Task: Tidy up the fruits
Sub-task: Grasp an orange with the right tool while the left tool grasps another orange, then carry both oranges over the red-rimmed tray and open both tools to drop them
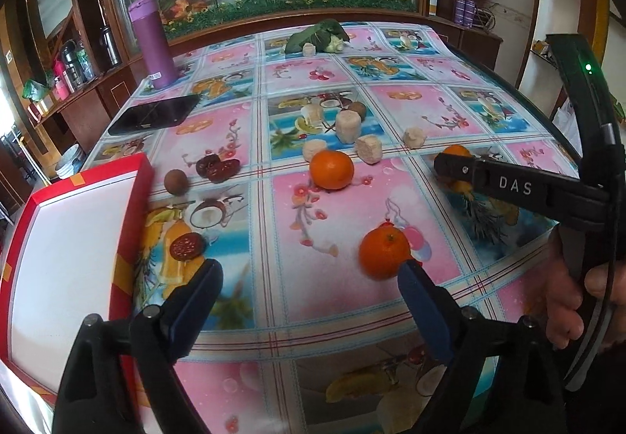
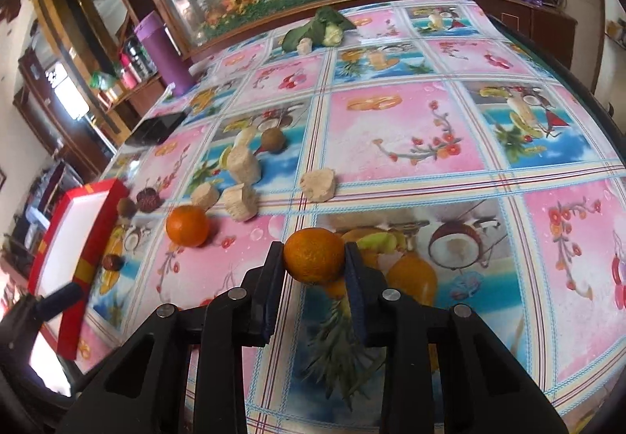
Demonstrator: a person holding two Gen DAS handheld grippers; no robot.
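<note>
Oranges lie scattered on the worktop (image 1: 274, 316), which is covered by a pink and blue fruit-print cloth. Only the left wrist view shows the near orange (image 1: 384, 251) beside the left tool (image 1: 309, 271), and the person's hand (image 1: 575, 289) on the other handle. It also shows the red tray (image 1: 133, 207) up close at the left, its white inside bare. Only the right wrist view shows the gripped orange (image 2: 313, 254) whole; in the left view the right tool's black finger hides most of it.

The left tool stands wide apart and holds nothing. The near orange sits just at the tip of its right-hand finger, outside the gap, and whether they touch I cannot tell. A dark red date (image 1: 187, 246) lies near its other finger, close to the tray.

The right tool (image 2: 314, 252) is clenched on its orange, both blue pads against the fruit's sides, down at the cloth.

A third orange (image 2: 187, 225) sits apart, between the gripped one and the tray. Pale, cut chunks (image 2: 243, 164), small brown fruits (image 1: 175, 181) and more dates (image 1: 217, 168) lie farther back.
</note>
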